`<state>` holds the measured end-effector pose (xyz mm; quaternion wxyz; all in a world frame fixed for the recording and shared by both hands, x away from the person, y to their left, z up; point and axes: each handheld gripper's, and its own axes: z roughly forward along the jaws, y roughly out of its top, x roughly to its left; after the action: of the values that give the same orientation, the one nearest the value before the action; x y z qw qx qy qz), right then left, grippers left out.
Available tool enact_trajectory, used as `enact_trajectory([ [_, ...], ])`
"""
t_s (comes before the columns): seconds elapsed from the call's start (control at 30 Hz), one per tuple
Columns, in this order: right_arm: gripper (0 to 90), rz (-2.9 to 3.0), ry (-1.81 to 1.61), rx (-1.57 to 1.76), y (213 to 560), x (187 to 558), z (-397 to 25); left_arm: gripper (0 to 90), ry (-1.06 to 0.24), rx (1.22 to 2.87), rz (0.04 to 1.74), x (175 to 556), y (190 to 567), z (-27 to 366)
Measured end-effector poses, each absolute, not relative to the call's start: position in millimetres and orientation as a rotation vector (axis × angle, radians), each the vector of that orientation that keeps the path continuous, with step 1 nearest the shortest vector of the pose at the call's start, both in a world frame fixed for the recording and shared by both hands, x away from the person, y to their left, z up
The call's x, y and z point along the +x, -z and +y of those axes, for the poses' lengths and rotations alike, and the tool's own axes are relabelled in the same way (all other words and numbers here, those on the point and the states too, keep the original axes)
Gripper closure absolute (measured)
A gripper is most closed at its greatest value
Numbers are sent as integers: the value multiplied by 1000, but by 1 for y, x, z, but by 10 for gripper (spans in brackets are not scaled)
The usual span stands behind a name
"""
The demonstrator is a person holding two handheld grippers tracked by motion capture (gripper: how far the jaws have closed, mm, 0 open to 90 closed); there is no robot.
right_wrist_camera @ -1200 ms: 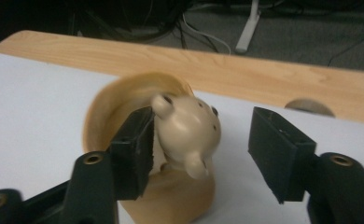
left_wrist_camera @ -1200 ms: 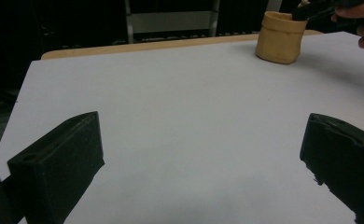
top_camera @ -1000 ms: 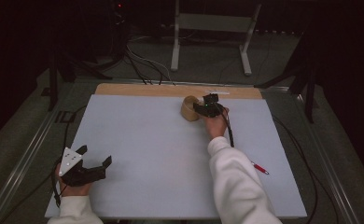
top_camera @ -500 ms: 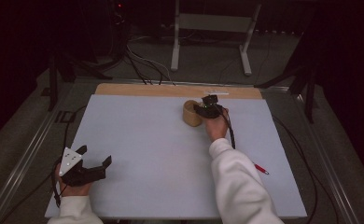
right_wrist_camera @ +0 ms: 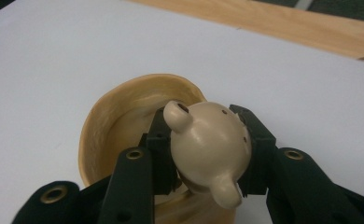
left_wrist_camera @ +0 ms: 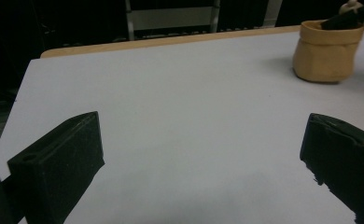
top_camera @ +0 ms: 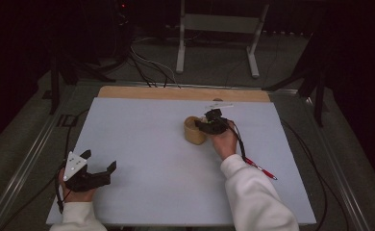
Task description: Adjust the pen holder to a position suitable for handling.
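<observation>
Tongs nearest the camera, the left gripper, rest idle at the near left corner of the white table, jaws spread wide with nothing between them, as the left gripper view confirms. Farther out, past the middle of the table, the right gripper is clenched on a small cream bear-shaped figure, its round ears poking out on either side of the black jaws. The figure hangs directly over the mouth of a tan soft cup, which stands upright on the table just left of the right hand. Judging by this, the pick-up is done and the carry nearly so; what appears left is lowering the figure into the cup and letting go. A red pen lies unused by the right sleeve.
</observation>
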<state>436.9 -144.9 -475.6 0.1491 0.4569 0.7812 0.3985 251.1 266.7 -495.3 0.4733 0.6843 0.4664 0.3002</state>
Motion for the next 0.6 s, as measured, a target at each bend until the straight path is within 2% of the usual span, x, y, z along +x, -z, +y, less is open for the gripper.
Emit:
enact_trajectory([
  [0.33, 638, 2349, -1213, 1223, 476, 399, -139, 0, -736, 1684, 1140, 252, 496, 265],
  [0.6, 637, 2420, -1209, 1137, 475, 384, -137, 0, -735, 1685, 1141, 252, 496, 265],
])
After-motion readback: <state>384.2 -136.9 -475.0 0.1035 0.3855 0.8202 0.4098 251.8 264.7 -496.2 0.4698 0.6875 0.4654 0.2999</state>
